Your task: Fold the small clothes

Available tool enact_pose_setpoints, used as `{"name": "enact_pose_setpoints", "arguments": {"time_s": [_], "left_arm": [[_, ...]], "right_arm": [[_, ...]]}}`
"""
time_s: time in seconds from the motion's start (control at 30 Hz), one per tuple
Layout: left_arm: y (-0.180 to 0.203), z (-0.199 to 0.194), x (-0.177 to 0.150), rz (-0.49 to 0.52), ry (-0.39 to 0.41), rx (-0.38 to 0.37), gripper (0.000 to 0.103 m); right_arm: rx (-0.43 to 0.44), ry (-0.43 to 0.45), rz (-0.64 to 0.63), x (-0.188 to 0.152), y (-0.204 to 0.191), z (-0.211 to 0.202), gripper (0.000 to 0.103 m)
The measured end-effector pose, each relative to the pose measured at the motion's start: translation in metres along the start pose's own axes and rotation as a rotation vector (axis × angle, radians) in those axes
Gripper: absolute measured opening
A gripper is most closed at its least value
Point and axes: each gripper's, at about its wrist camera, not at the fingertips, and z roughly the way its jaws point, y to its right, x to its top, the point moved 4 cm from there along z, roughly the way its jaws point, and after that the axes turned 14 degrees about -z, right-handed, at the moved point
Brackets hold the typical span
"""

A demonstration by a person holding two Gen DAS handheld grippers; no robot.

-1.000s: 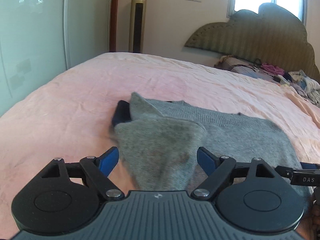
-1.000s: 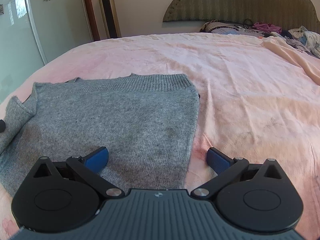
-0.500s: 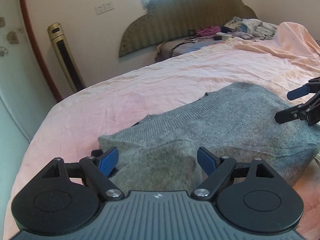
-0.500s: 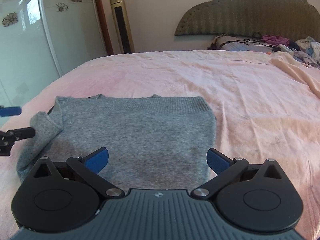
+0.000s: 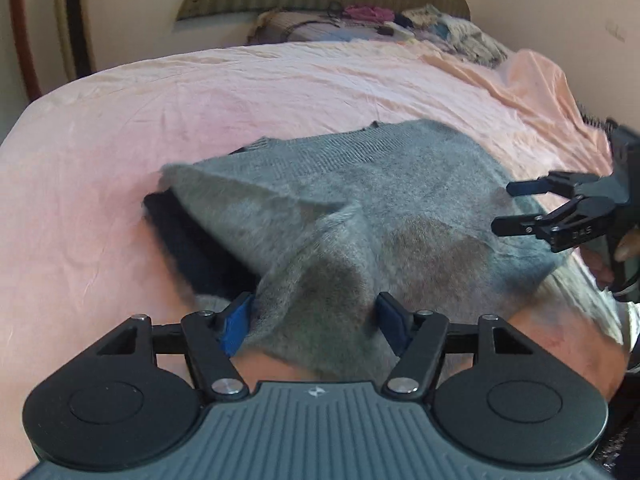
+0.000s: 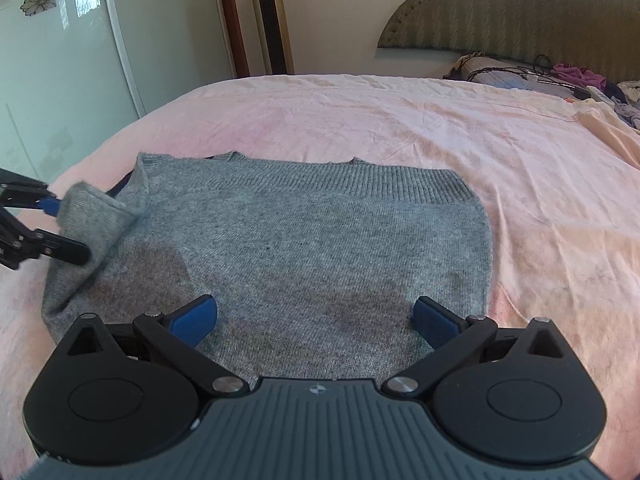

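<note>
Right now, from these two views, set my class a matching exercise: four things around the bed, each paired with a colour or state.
Things:
1. sweater
2. bedsheet
3. right tool
4. headboard

Descriptions:
a. pink
b. open, above the knitwear
c. olive, against the wall
d. grey knit

Pairs: 1-d, 2-a, 3-b, 4-c
</note>
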Motion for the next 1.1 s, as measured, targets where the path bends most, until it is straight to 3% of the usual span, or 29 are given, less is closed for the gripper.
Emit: {"name": "enact_pose_setpoints", "arguments": {"time_s": [0.13,0.23,0.33,0.43,0.47,0.6,0.67,0.73,0.83,0.93,1.1], "left_arm": [[-0.040,-0.057,-0.038,-0.263,0.104,-0.034,0.067],[-0.054,-0.076,-0.055,-0.389,0.182,-0.036,0.067],[-0.053,-0.076,-0.053,-0.438,0.231,-0.081,0.067],[-0.057,-0.066,-0.046,-0.492,0.260,-0.095,0.074],[-0.060,-0.062,-0.045,-0.512,0.259,-0.106,0.074],[-0.088,-0.056,-0.053,-0.665,0.278,-0.152,0.075],[-0.106,-0.058,-0.063,-0.760,0.297,-0.171,0.076],[-0.120,-0.064,-0.077,-0.865,0.322,-0.212,0.081],[-0.123,-0.066,-0.095,-0.951,0.337,-0.280,0.083],[-0.111,-0.054,-0.102,-0.975,0.328,-0.304,0.083],[-0.092,-0.021,-0.093,-1.059,0.265,-0.277,0.083]], "right_arm": [[0.027,-0.007,-0.019,0.002,-0.009,0.002,0.103],[0.129,0.017,-0.032,0.017,-0.026,0.005,0.103],[0.304,0.039,-0.016,0.039,-0.051,0.016,0.103],[0.572,0.040,0.162,0.061,-0.067,0.036,0.103],[0.621,0.040,0.201,0.067,-0.071,0.044,0.103],[0.674,0.019,0.293,0.095,-0.098,0.077,0.103],[0.826,0.002,0.310,0.106,-0.127,0.086,0.103],[0.967,-0.007,0.229,0.113,-0.158,0.078,0.103],[0.963,0.019,0.195,0.112,-0.160,0.061,0.103],[0.871,0.006,0.244,0.103,-0.132,0.058,0.103],[0.756,0.006,0.325,0.089,-0.095,0.062,0.103]]}}
